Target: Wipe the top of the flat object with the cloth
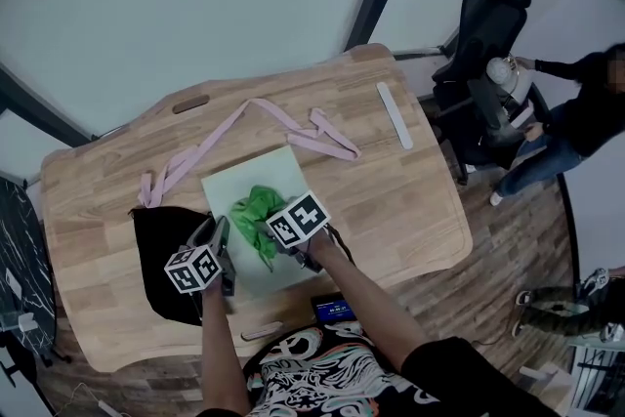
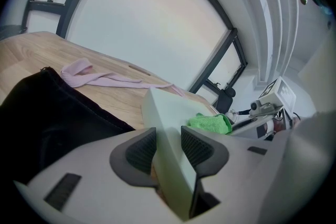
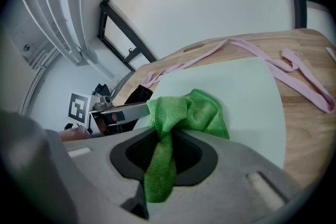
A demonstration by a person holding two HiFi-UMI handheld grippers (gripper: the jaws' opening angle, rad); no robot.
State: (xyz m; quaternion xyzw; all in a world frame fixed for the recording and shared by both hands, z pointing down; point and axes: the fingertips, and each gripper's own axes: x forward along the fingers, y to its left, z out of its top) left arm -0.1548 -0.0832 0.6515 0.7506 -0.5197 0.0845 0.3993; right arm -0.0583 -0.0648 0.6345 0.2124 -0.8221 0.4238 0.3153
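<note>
Right gripper (image 3: 170, 152) is clenched on a bunched green microfibre cloth (image 3: 191, 110), which rests on the middle of the pale green flat rectangular board (image 3: 247, 92). Left gripper (image 2: 169, 147) pinches that board's edge, steadying it. Beyond the board's far side, a pink fabric strap (image 1: 234, 127) lies on the wooden table (image 1: 400, 200). Wiping looks under way, with most of the top probably left.

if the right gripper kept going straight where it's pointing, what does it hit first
Likely the pink fabric strap at the far edge of the pale green flat board; until then the right gripper would push its bunched green cloth across the board. Depth is uncertain.
</note>
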